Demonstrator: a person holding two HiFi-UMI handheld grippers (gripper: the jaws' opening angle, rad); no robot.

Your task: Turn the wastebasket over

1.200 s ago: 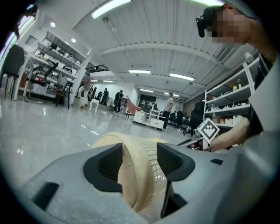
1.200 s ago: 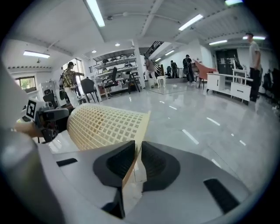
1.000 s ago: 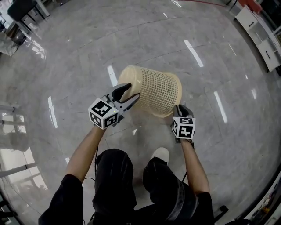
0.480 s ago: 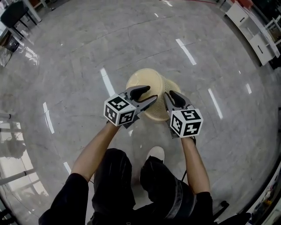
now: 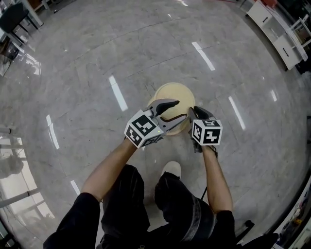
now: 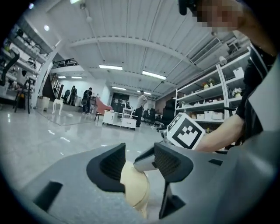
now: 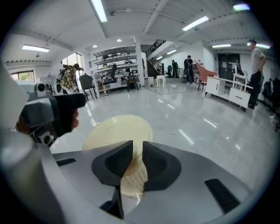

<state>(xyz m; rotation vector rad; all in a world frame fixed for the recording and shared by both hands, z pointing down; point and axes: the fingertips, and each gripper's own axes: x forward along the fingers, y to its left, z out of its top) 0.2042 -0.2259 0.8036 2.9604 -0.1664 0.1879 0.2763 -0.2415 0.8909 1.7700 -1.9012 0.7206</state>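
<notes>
The cream mesh wastebasket [image 5: 171,93] stands mouth-down on the grey floor, its round solid base facing up. In the right gripper view the wastebasket [image 7: 117,130] shows that base beyond the jaws, with mesh wall below them. My left gripper [image 5: 179,111] hovers over the basket's near side, open, with nothing between its fingers; the wastebasket [image 6: 133,186] sits below its jaws [image 6: 140,162]. My right gripper [image 5: 197,112] is at the basket's right near edge. Its jaws [image 7: 137,159] have just been opening to a narrow gap with nothing pinched between them.
White low cabinets [image 5: 284,34] line the far right and a dark chair [image 5: 19,10] stands at the far left. The person's white shoe [image 5: 173,170] is just behind the basket. Storage shelves [image 6: 209,101] and several distant people show in the gripper views.
The basket went from lying tilted on its side to standing base-up. Both grippers closed in above it; the left moved right, the right rose off the rim.
</notes>
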